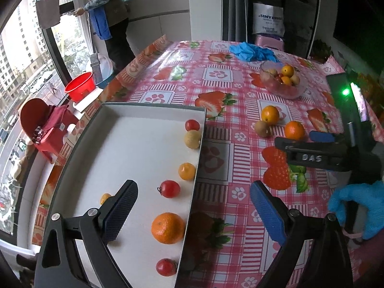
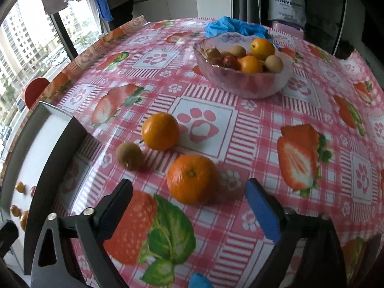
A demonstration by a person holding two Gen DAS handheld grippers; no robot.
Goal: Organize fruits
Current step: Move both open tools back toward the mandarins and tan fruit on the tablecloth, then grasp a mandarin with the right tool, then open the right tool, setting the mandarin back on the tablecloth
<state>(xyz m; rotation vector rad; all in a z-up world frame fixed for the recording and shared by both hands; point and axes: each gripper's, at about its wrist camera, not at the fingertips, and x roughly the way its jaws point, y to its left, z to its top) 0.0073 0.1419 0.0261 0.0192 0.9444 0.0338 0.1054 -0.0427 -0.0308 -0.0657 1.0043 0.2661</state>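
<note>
My left gripper (image 1: 194, 207) hangs open over the right edge of a white tray (image 1: 134, 148), nothing between its fingers. Several fruits lie along that side of the tray: a large mandarin (image 1: 168, 228), tomatoes (image 1: 170, 188) and small oranges (image 1: 187, 171). My right gripper (image 2: 189, 192) is open and low over the tablecloth. A loose mandarin (image 2: 192, 178) lies just ahead of its fingertips, and the pads are clear of it. Beyond it lie an orange (image 2: 160, 130) and a small brown fruit (image 2: 129, 156). In the left wrist view the right gripper (image 1: 293, 138) is right beside that mandarin (image 1: 294, 130).
A glass bowl (image 2: 240, 88) with oranges and other small fruits stands further back on the strawberry-print tablecloth (image 2: 300, 110). Blue gloves (image 2: 230, 27) lie behind it. The tray's dark wall (image 2: 55, 144) rises at the left. A person (image 1: 105, 12) stands by the window.
</note>
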